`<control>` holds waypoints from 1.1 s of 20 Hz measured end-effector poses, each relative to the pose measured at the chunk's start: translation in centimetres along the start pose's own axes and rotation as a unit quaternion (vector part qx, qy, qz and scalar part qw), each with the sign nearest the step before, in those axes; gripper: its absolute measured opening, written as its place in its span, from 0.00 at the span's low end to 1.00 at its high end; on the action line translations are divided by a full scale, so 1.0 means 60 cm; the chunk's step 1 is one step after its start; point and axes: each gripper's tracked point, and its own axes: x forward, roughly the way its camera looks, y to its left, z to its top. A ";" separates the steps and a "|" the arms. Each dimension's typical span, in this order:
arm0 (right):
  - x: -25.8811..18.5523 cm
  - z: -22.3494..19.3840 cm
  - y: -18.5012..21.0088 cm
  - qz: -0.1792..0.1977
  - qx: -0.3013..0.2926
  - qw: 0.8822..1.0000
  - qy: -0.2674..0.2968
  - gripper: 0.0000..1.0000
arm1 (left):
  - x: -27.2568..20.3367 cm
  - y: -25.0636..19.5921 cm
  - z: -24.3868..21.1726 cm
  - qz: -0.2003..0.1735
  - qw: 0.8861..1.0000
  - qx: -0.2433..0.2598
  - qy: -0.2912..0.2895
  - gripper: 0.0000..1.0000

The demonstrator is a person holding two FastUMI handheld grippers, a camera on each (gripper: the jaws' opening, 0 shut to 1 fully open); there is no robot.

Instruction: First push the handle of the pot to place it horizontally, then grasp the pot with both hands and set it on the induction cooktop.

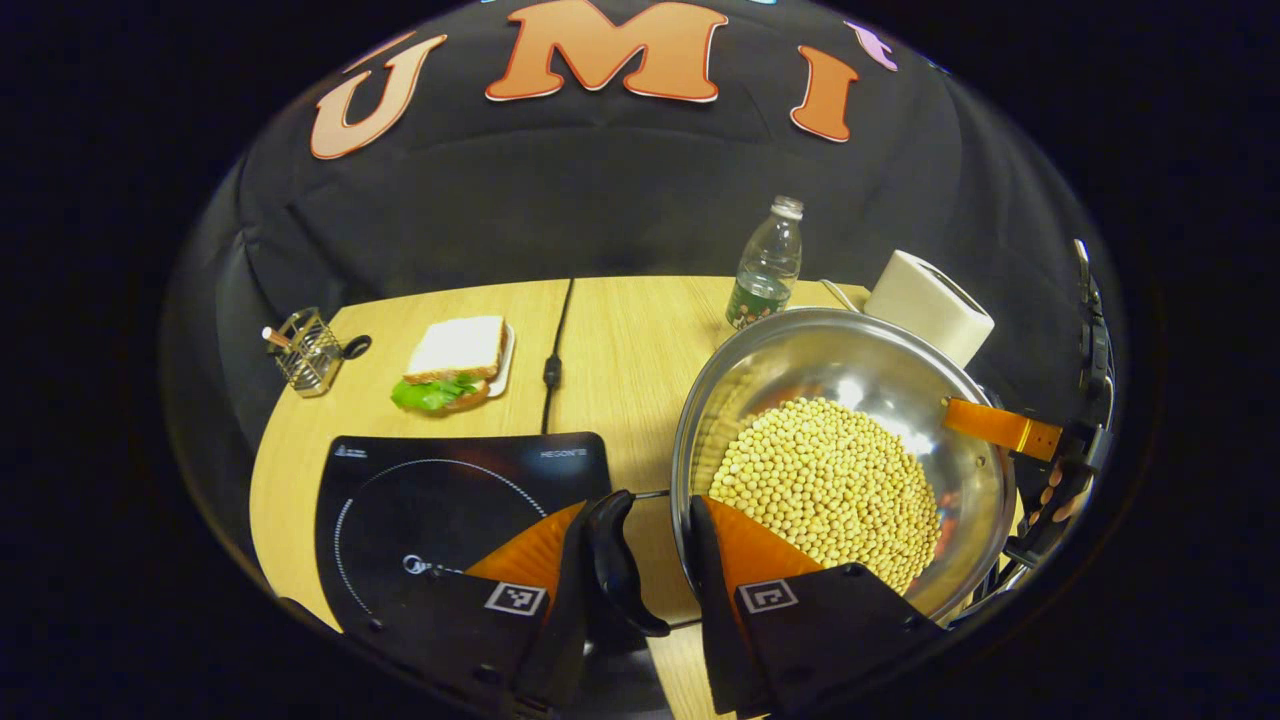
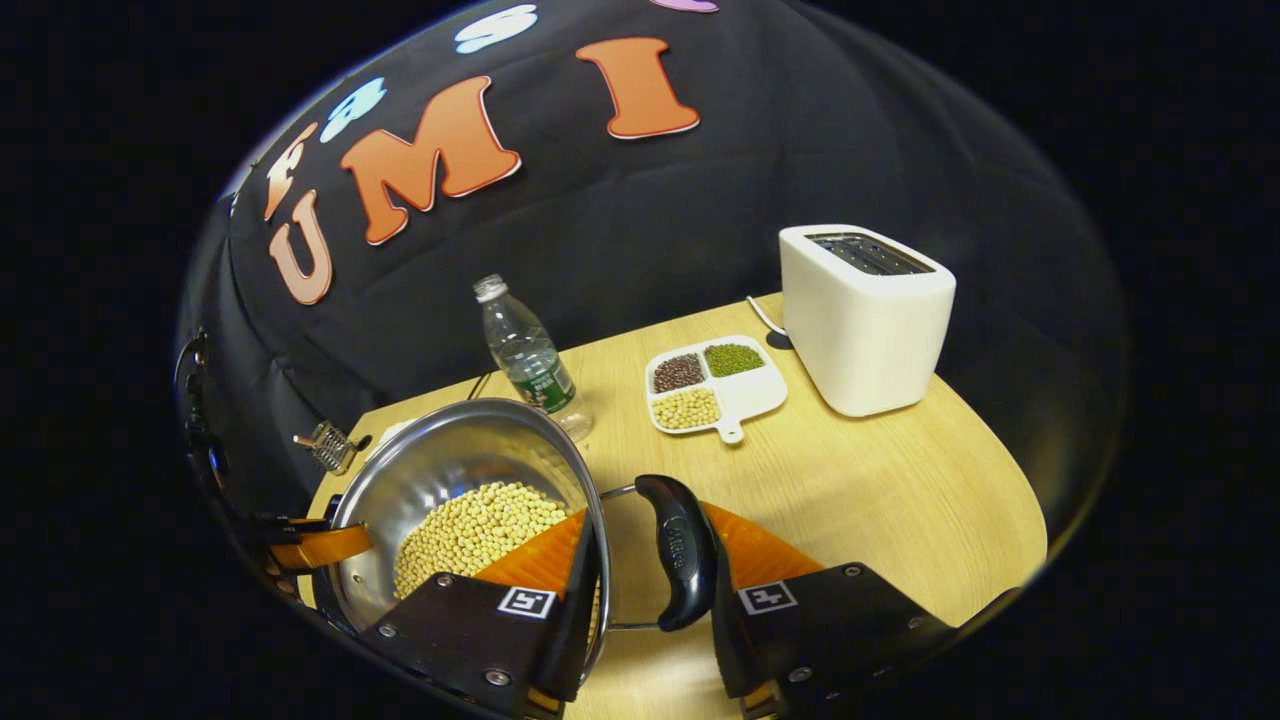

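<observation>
**Table** (image 2: 900, 480): a wooden top, with the working area at its near edge.

**Induction cooktop** (image 1: 450, 480): a flat black unit at the near left. Nothing rests on its marked ring.

**Pot** (image 1: 860, 370): a wide steel vessel just to the right of the cooktop and not yet on it. Whether its base is on the table or slightly raised cannot be determined. It holds a deep heap of soybeans (image 1: 820, 480). It is therefore judged heavy, with a loose load that would slide and spill if the pot were tipped. The polished wall is judged stiff but slippery, so the two side handles are the proper places to take hold.

**Handles:** the left handle (image 1: 615, 560) and the right handle (image 2: 682, 560) both stand out sideways. The levelling step is judged complete.

**Left gripper** (image 1: 645, 505): it is brought in from the near side. One finger is set outside the black grip and the other inside the rim, and the pair appears clamped across handle and wall.

**Right gripper** (image 2: 650, 512): it is posed as a mirror of the left on the opposite rim and appears likewise clamped. An even, level lift to the left is judged necessary.
</observation>
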 end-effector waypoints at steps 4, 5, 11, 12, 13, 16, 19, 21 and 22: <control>-0.022 0.001 0.075 0.021 -0.003 1.000 0.000 0.52 | -0.055 0.067 0.001 0.018 1.000 -0.012 0.001 0.55; -0.025 0.001 0.096 0.027 -0.002 1.000 -0.002 0.52 | -0.070 0.083 0.002 0.023 1.000 -0.011 -0.003 0.55; -0.032 -0.026 0.214 0.059 -0.006 0.998 0.008 0.52 | -0.140 0.188 -0.014 0.052 0.999 -0.015 0.001 0.56; -0.032 -0.033 0.232 0.063 -0.007 0.998 0.011 0.52 | -0.147 0.206 -0.018 0.057 0.998 -0.016 0.003 0.54; -0.031 -0.040 0.250 0.068 -0.007 0.998 0.015 0.52 | -0.152 0.224 -0.023 0.061 0.998 -0.018 0.008 0.54; -0.024 -0.061 0.303 0.081 -0.006 0.996 0.027 0.52 | -0.173 0.281 -0.037 0.073 0.997 -0.026 0.017 0.56; -0.019 -0.089 0.350 0.097 -0.009 0.994 0.046 0.52 | -0.185 0.333 -0.055 0.086 0.995 -0.031 0.028 0.56; -0.012 -0.107 0.377 0.104 -0.002 0.993 0.058 0.52 | -0.186 0.359 -0.070 0.091 0.995 -0.035 0.037 0.56; -0.008 -0.116 0.387 0.105 -0.003 0.993 0.060 0.52 | -0.189 0.374 -0.078 0.092 0.994 -0.035 0.041 0.54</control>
